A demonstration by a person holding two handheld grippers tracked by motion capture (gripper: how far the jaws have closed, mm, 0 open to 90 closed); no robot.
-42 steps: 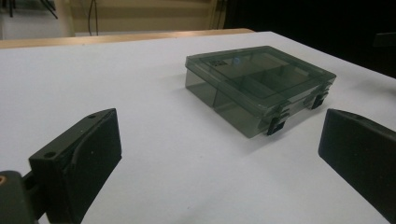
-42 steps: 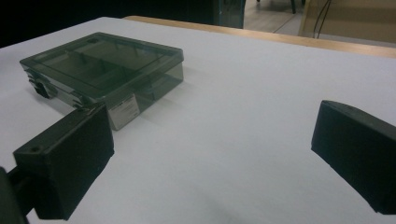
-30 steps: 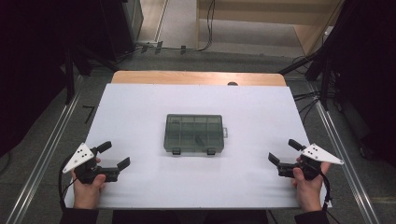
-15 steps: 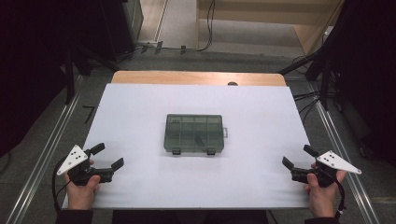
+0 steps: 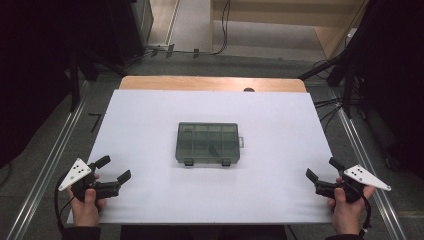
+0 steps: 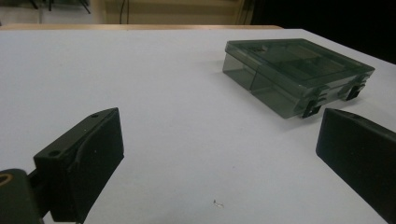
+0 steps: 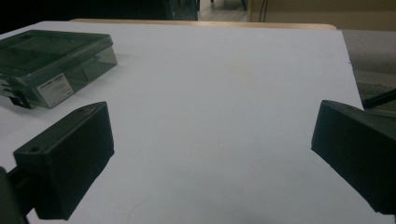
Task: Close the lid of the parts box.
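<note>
Both grippers are being drawn back toward the near edge since the earlier frame; the left gripper [image 5: 114, 168] and right gripper [image 5: 322, 168] are being held with jaws apart; the closed box [image 5: 208, 143], mid-table, is being left untouched; everything remains.

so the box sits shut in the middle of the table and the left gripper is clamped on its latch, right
Not quite. The box does sit shut mid-table, but the left gripper is open and apart from it, near the table's front edge. The high view shows this.
</note>
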